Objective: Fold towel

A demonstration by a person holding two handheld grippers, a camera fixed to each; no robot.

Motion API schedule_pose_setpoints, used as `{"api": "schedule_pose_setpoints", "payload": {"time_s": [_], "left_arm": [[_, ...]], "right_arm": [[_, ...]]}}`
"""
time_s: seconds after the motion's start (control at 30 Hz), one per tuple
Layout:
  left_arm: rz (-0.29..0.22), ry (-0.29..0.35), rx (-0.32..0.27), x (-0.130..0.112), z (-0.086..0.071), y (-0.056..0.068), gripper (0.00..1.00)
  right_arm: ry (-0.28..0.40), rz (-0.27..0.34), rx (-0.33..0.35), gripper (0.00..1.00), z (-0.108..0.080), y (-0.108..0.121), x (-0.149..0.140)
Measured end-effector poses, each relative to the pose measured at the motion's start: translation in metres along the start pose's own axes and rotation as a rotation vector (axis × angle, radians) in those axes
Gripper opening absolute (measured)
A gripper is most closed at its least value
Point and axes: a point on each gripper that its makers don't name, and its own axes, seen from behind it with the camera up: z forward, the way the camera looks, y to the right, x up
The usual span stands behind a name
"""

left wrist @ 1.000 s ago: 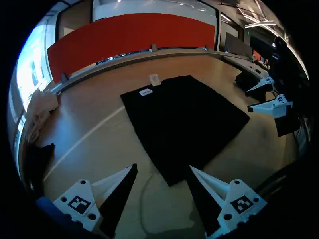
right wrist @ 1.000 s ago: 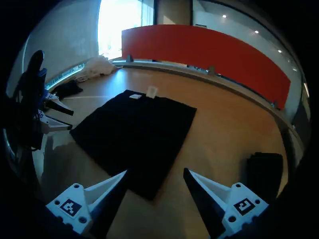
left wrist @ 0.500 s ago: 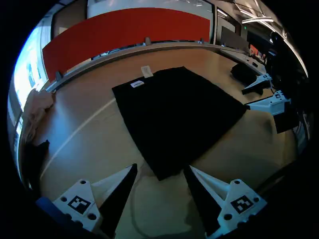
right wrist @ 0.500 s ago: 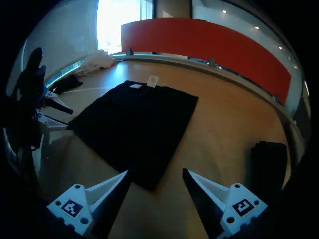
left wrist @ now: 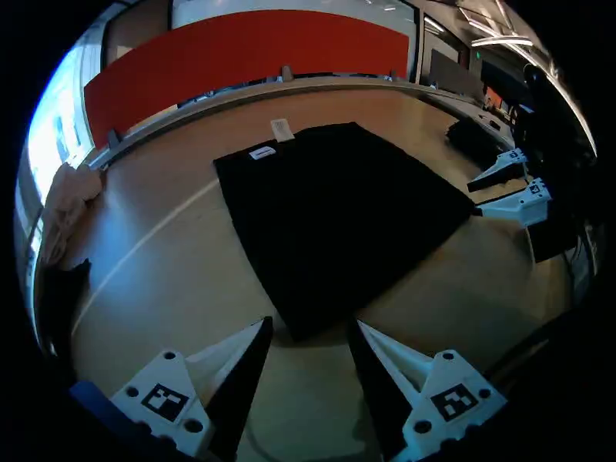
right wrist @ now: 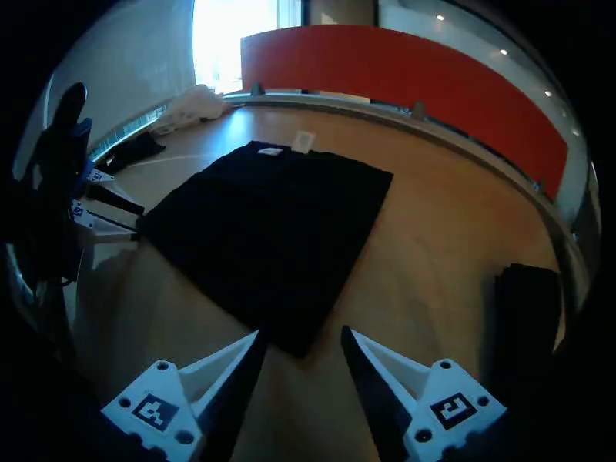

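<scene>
A flat black rectangular cloth towel [left wrist: 339, 208] lies on the pale wooden tabletop [left wrist: 154, 269]. The left gripper [left wrist: 308, 321] and right gripper [right wrist: 303, 331] each gape with a towel corner between the fingertips; contact is unclear

Wooden tabletop [left wrist: 154, 269], a pale line [left wrist: 146, 242] across it. Red divider panel [left wrist: 246, 58] along the far edge. Crumpled pale cloth [right wrist: 189, 104] below a bright window [right wrist: 231, 38]. Dark folded bundle [right wrist: 527, 308].

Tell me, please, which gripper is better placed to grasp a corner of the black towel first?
Right, though only slightly. The black towel's near corner reaches in between the right gripper's open fingers, while at the left gripper its corner barely enters the gap. Both are open and lined up.
</scene>
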Motion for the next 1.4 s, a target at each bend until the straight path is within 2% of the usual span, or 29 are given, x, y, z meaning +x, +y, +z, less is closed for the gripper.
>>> {"api": "schedule_pose_setpoints", "payload": {"time_s": [0.2, 0.47, 0.77, 0.93, 1.07, 1.13, 1.33, 1.4], "left_arm": [[0.005, -0.001, 0.001, 0.001, 0.000, 0.001, 0.66], [0.004, -0.004, -0.001, 0.000, 0.000, 0.002, 0.63], [0.000, -0.009, 0.003, -0.001, 0.000, 0.002, 0.57], [0.001, -0.014, 0.003, -0.001, 0.000, 0.003, 0.51], [0.001, -0.019, 0.009, -0.001, 0.000, 0.001, 0.32], [0.001, -0.021, 0.012, -0.001, 0.000, 0.000, 0.25], [0.001, -0.023, 0.029, -0.001, 0.001, -0.004, 0.08], [0.003, -0.024, 0.038, -0.001, 0.001, -0.005, 0.08]], "right_arm": [[-0.012, 0.005, 0.010, 0.65, 0.001, -0.001, -0.004], [-0.021, -0.007, 0.013, 0.53, 0.002, 0.000, -0.008], [-0.023, -0.018, 0.021, 0.27, 0.002, -0.003, -0.008], [-0.024, -0.009, 0.018, 0.22, 0.001, -0.005, -0.008], [-0.024, -0.001, 0.018, 0.20, 0.002, -0.006, -0.007], [-0.024, 0.003, 0.020, 0.19, 0.002, -0.006, -0.007], [-0.020, 0.008, 0.041, 0.15, 0.001, -0.011, -0.005], [-0.018, 0.007, 0.048, 0.14, 0.001, -0.013, -0.004]]}}
